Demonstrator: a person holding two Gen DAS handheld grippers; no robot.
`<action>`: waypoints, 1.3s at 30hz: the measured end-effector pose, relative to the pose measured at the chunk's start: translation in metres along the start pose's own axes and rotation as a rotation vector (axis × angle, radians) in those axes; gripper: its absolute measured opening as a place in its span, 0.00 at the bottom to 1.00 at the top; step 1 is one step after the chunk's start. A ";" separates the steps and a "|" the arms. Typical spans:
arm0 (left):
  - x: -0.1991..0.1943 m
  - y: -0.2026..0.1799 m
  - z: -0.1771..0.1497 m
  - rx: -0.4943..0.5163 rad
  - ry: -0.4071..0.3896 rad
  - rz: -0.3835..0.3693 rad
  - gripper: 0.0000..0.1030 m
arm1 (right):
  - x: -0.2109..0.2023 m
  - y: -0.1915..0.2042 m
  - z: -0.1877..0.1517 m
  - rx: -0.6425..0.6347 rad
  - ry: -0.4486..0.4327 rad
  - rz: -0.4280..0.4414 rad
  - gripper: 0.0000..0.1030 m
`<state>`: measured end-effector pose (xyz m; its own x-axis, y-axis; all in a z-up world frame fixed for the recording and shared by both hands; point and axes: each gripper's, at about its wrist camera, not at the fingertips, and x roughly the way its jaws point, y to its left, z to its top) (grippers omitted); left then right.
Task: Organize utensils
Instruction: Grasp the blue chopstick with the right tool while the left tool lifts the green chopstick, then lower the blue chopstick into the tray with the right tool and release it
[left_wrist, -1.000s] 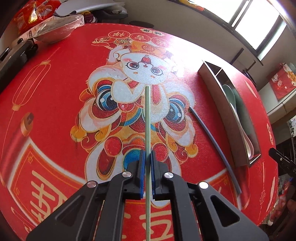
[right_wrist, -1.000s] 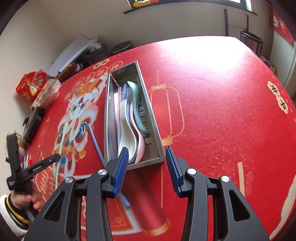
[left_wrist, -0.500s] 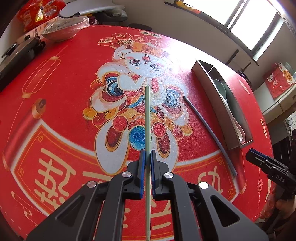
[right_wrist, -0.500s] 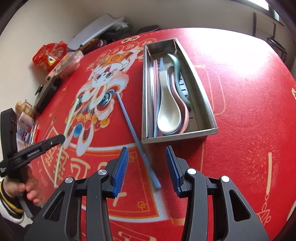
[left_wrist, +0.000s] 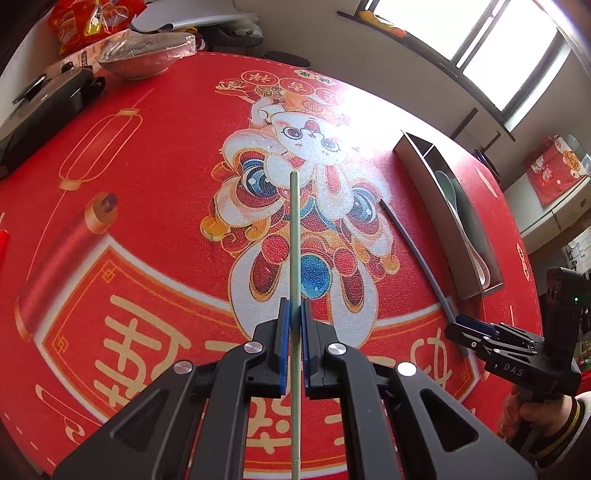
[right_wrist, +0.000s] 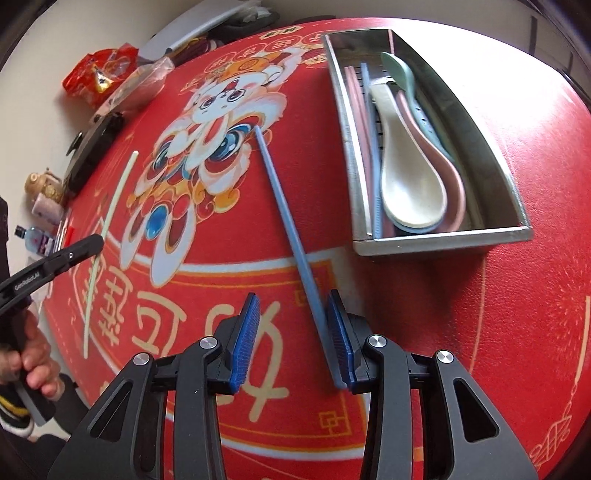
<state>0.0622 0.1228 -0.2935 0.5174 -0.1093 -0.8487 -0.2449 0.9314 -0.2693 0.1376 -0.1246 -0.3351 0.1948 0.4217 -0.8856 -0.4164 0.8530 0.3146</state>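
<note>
In my left hand, my left gripper (left_wrist: 293, 325) is clamped tight on a thin pale green chopstick (left_wrist: 294, 236), which runs straight out ahead between the blue pads and also sticks back below them, held above the red printed tablecloth (left_wrist: 147, 192) with its cartoon lion-dance figure. Far off at the left edge of the table sit a dark flat pan (left_wrist: 40, 107) and a plastic-wrapped bowl (left_wrist: 144, 59).

Further right, a slim blue chopstick (right_wrist: 284, 206) lies flat on the cloth, slanting from the cartoon figure down toward me. My right gripper (right_wrist: 291, 336) is over its near end with the jaws part-way apart and closing; the chopstick's end sits between them, right up against the right-hand pad (right_wrist: 338, 339), with a clear gap to the left one. I cannot tell whether that pad is actually pressing on it.

To the right of the blue chopstick, just beside it, stands the long rectangular stainless steel tray (right_wrist: 439, 240). Its narrow left compartment holds pink and blue chopsticks (right_wrist: 364, 129); the wider one holds stacked soup spoons, cream (right_wrist: 406, 177), pink and pale green.
</note>
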 end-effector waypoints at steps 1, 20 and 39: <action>-0.001 0.002 0.001 -0.003 -0.003 -0.001 0.05 | 0.003 0.006 0.002 -0.015 0.003 0.001 0.33; -0.020 0.029 0.002 -0.076 -0.040 0.001 0.05 | 0.036 0.056 0.042 -0.226 -0.016 -0.147 0.12; -0.024 0.010 0.005 -0.073 -0.060 0.003 0.05 | 0.009 0.036 0.048 -0.087 -0.077 0.050 0.06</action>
<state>0.0516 0.1367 -0.2739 0.5645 -0.0836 -0.8212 -0.3047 0.9035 -0.3014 0.1674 -0.0752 -0.3151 0.2380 0.4878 -0.8399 -0.5023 0.8020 0.3234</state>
